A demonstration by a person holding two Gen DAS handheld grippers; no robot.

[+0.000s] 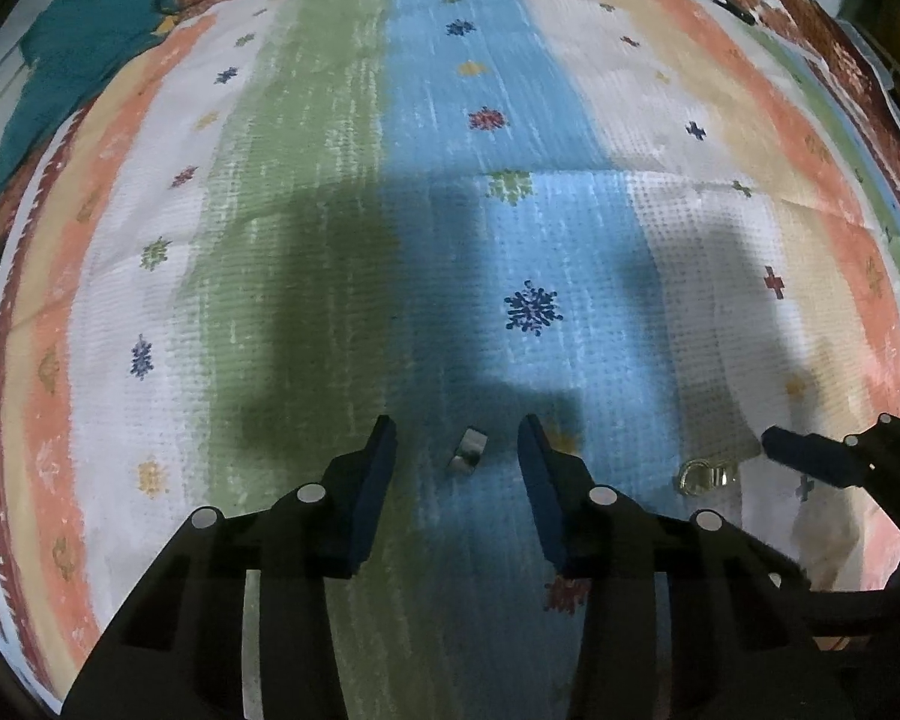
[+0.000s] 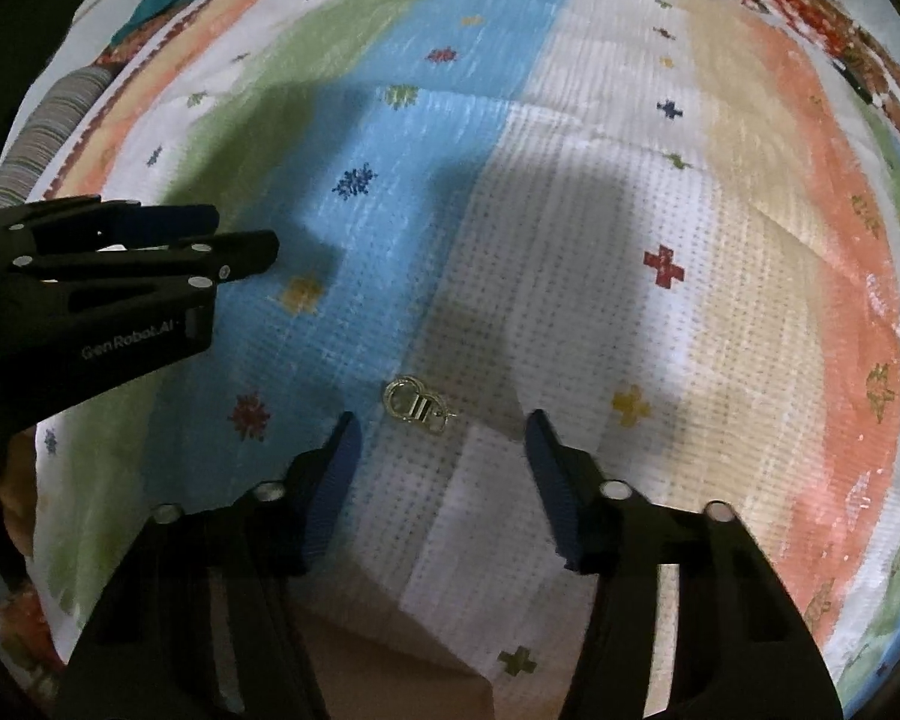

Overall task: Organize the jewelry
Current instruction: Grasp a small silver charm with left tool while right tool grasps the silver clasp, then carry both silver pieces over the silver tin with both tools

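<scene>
Hovering over the striped woven cloth [image 1: 330, 120], the left gripper [image 1: 457, 441] brackets a small silver ring [image 1: 467, 450], jaws apart, not touching. In the right view, the right gripper [image 2: 441, 432] stands open near a gold clasp-like jewelry piece [image 2: 415, 401]; nothing looks sorted yet.

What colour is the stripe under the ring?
Blue; the ring lies on the cloth's blue stripe, clearest in the left wrist view.

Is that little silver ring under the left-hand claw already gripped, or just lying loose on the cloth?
Lying loose. The silver ring rests on the striped cloth between the left gripper fingers, with clear gaps on both sides.
</scene>
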